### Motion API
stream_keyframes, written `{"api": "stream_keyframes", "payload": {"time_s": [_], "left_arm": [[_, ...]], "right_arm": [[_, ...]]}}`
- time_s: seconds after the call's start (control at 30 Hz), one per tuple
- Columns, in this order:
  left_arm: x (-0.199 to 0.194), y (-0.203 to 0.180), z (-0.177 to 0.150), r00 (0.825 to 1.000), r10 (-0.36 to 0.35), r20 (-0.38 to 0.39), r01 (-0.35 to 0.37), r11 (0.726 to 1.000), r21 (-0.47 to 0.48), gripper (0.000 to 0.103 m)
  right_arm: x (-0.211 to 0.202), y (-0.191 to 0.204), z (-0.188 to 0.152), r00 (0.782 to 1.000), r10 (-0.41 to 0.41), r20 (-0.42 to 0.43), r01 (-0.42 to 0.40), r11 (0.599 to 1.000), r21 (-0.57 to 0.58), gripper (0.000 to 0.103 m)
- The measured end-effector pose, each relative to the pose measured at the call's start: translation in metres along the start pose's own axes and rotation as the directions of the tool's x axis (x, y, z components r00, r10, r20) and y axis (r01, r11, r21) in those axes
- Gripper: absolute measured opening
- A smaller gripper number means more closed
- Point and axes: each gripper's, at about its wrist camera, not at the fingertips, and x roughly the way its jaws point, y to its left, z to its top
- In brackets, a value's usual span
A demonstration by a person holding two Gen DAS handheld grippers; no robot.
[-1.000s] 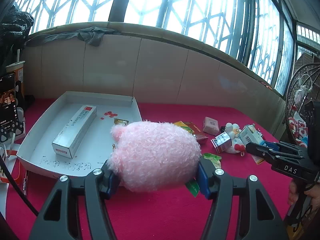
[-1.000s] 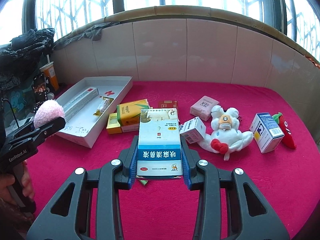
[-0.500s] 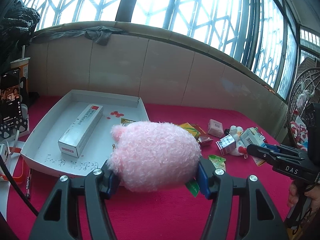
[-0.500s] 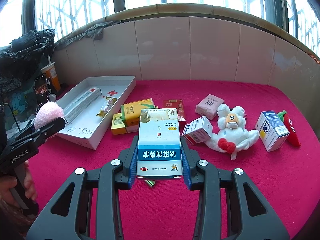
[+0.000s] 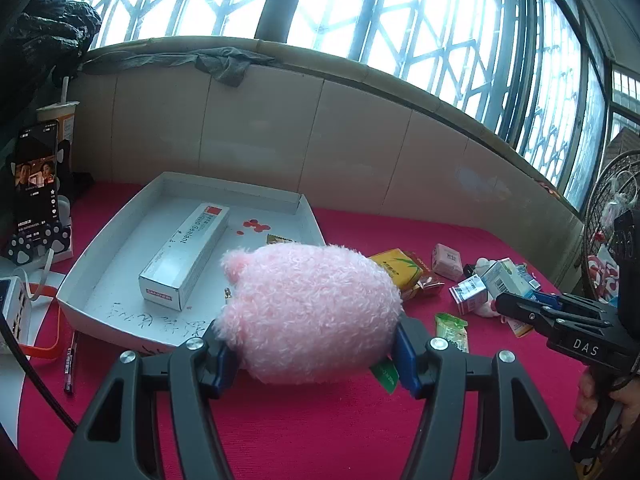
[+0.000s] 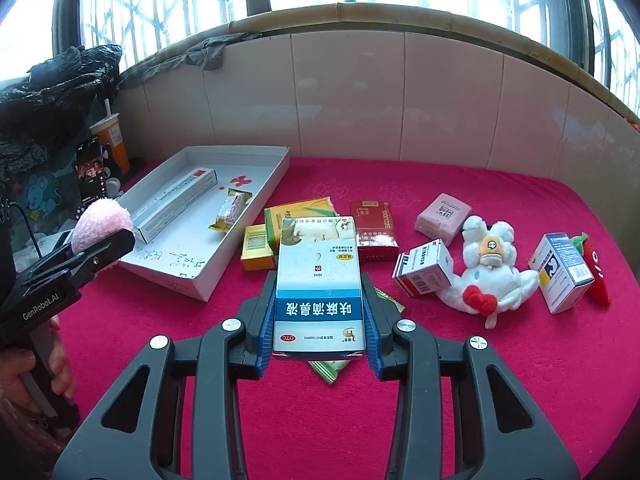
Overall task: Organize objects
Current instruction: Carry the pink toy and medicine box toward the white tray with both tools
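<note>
Both claws were loaded: the left gripper [image 5: 312, 350] pinched a fluffy pink plush toy [image 5: 312, 312] between its blue pads, and the right gripper [image 6: 319, 330] clamped a blue-and-white medicine box [image 6: 319, 284] by its long sides, each held above a red cloth [image 6: 400, 420]. Just beyond the left claw lay a shallow white tray [image 5: 80, 280], holding a long white box [image 5: 186, 254] and a small wrapped sweet [image 6: 231, 212]. Past the right claw, loose items were scattered on the cloth: a yellow box [image 6: 300, 214], a red packet [image 6: 374, 224], a pink packet [image 6: 442, 218], two small medicine cartons [image 6: 424, 272], a white plush animal [image 6: 494, 270] and a red chilli toy [image 6: 596, 268]. Beyond these stood a tiled wall and barred windows. Judging by the task, the held things were probably bound for the tray. The soft plush could squash and slip from the pads, or land on the tray's near rim and tip it; the box could knock the long box if lowered carelessly. The plush hid much of the tray's near right corner, a green sachet [image 6: 330, 366] sat mostly hidden under the held box, and the handwriting on the tray floor was unreadable.
</note>
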Motion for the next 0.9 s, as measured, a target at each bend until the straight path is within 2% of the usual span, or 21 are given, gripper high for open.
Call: {"api": "stream_keyframes", "payload": {"time_s": [0.9], "left_arm": [[-0.006,0.057,0.011,0.996,0.088,0.013,-0.087,0.993,-0.083,0.063]], "right_arm": [[0.032,0.068,0.032,0.995,0.092,-0.025,-0.093,0.993,-0.072,0.036]]}}
